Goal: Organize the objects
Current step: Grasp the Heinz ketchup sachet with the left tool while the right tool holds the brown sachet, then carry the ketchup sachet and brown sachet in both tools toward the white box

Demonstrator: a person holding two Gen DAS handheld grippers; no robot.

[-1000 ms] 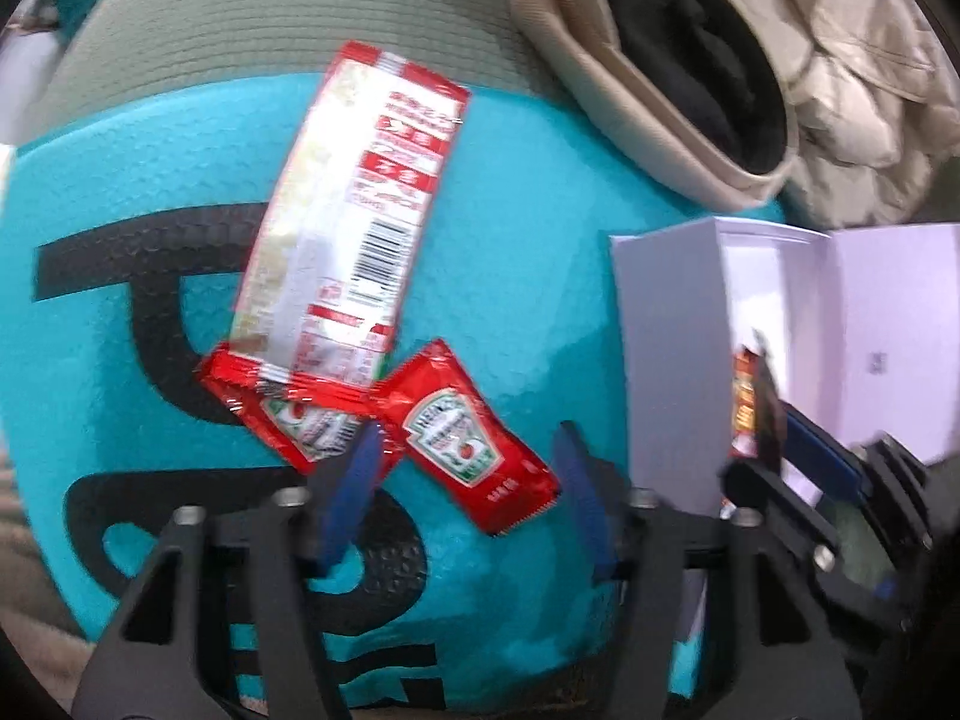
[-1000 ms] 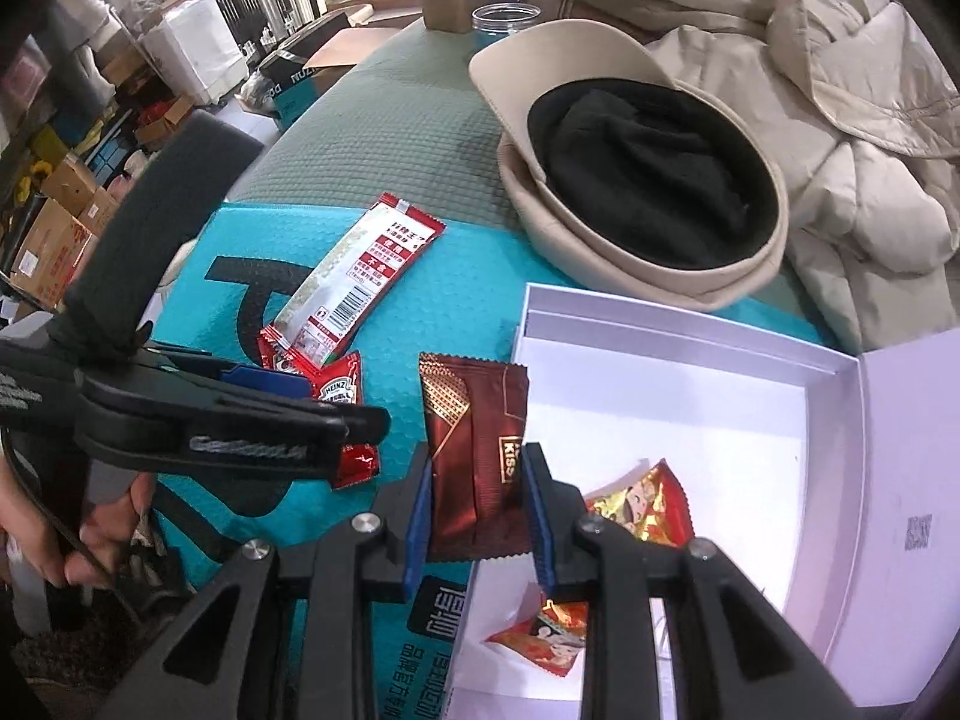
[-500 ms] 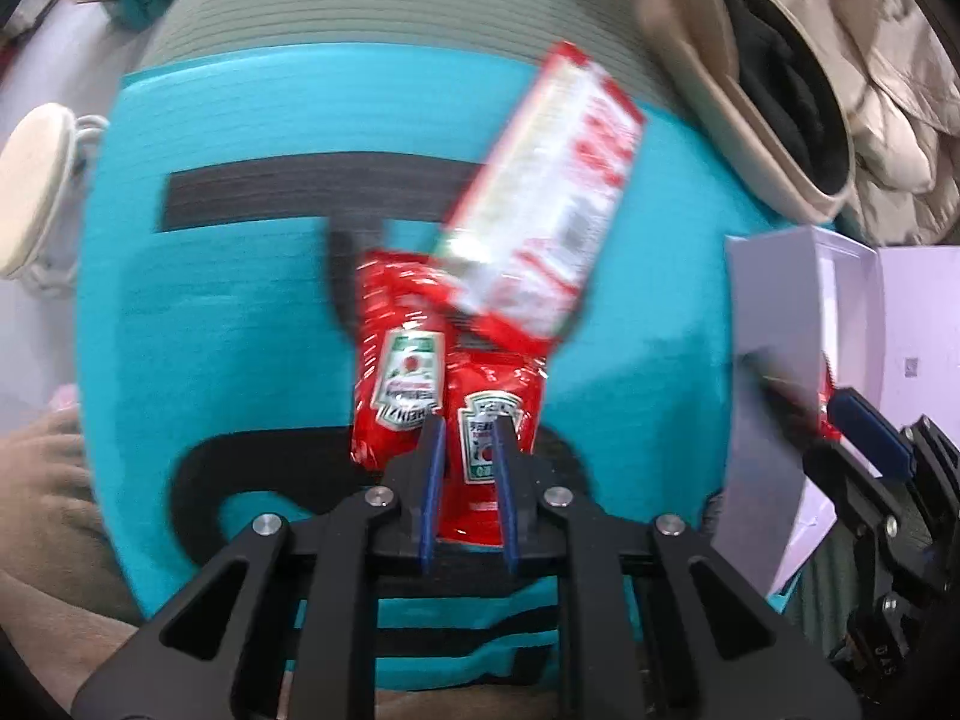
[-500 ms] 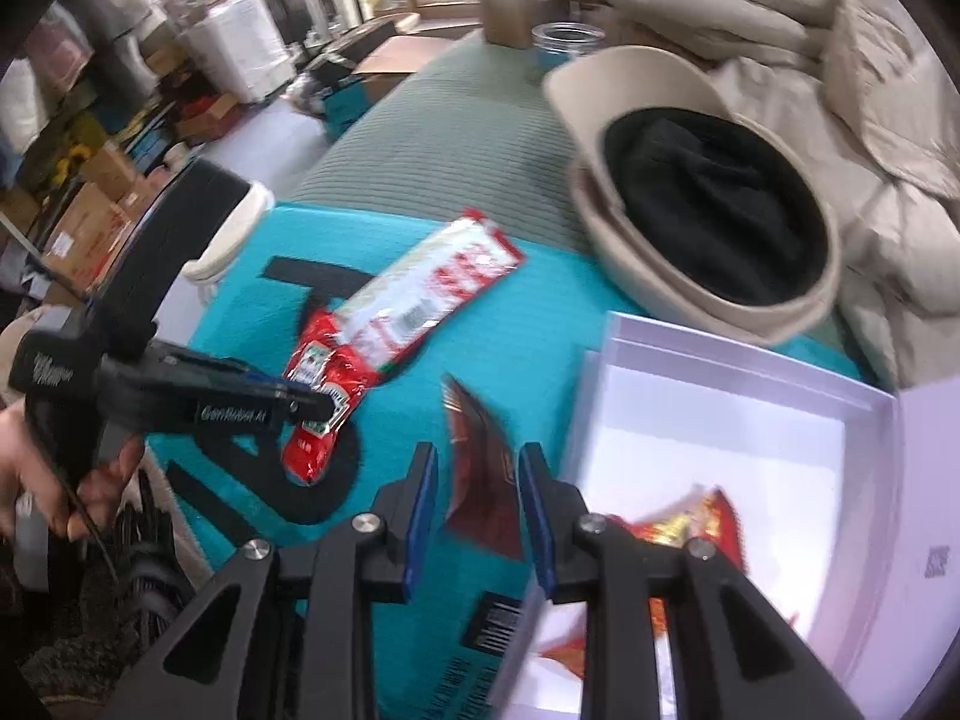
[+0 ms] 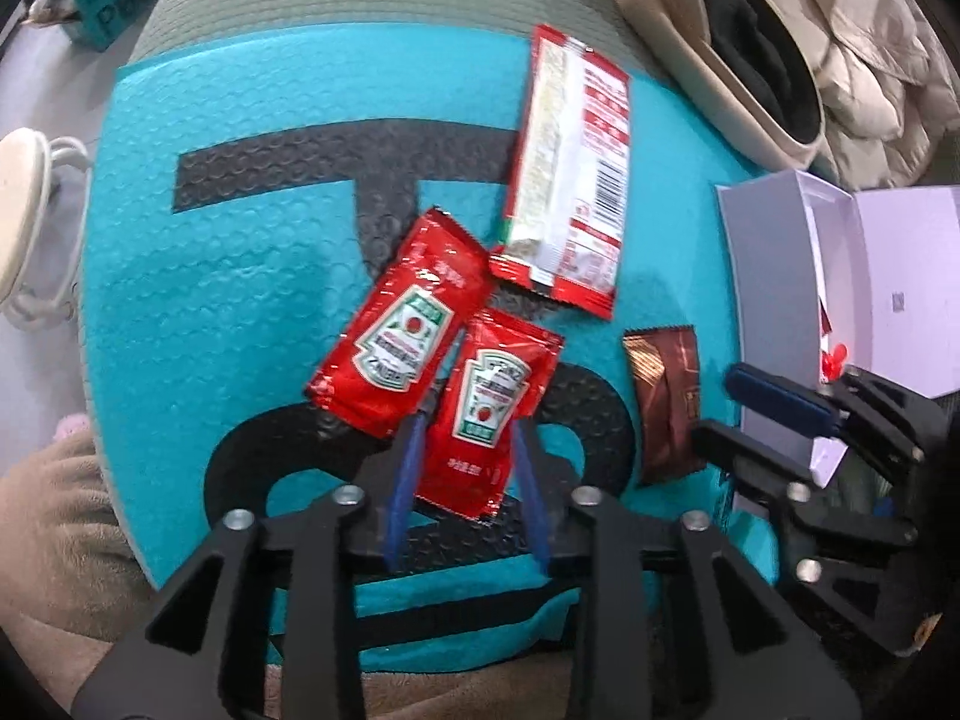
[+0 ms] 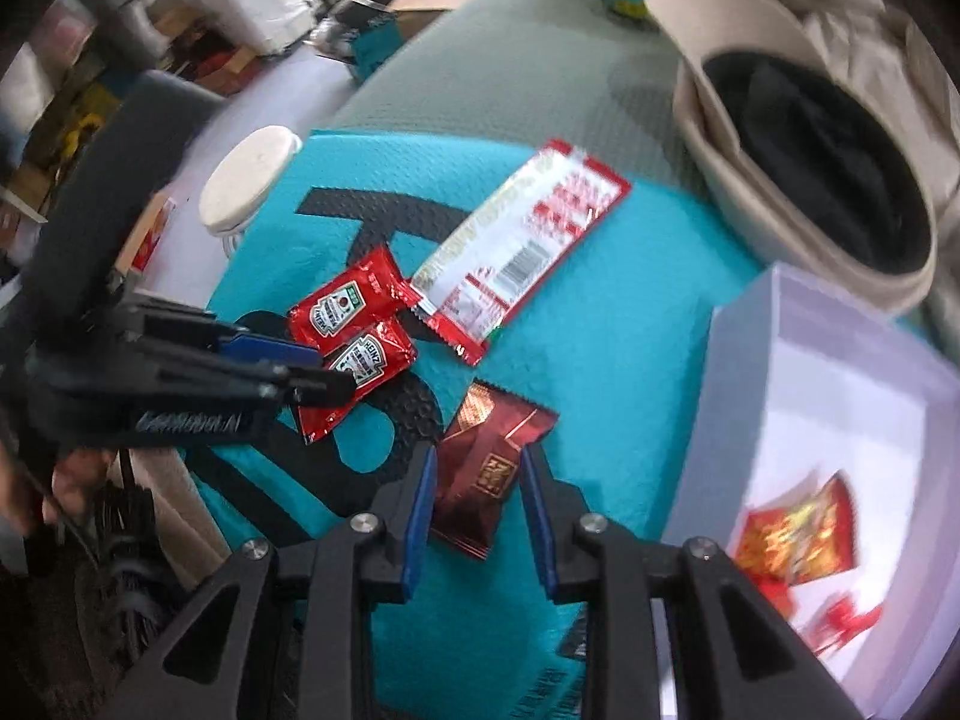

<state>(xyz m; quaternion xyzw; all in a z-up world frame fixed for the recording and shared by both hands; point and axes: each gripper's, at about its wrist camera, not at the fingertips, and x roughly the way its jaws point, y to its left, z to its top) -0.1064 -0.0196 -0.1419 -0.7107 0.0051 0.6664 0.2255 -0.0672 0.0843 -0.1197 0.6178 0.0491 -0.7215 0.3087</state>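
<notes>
Lying flat on the teal bubble mailer [image 5: 210, 240], the ketchup packet [image 5: 486, 414] sits between the fingers of the left hand-held gripper [image 5: 467, 423]. Its jaws have just been opening and stand slightly spread, no longer pressing the packet. A second ketchup packet [image 5: 402, 324] overlaps its corner at 10 o'clock, and a long sachet [image 5: 570, 168] lies at 1 o'clock. The right hand-held gripper [image 6: 479, 450] pinches a brown packet [image 6: 489, 468] by its sides over the mailer. The white box [image 6: 840, 360] stands open at 3 o'clock, its near wall just beside that gripper. Bare mailer stretches toward 9 o'clock; a hat [image 5: 750, 60] crowds the 1 o'clock corner. A second ago the brown packet hung at the box's edge; now it is further out over the mailer.
</notes>
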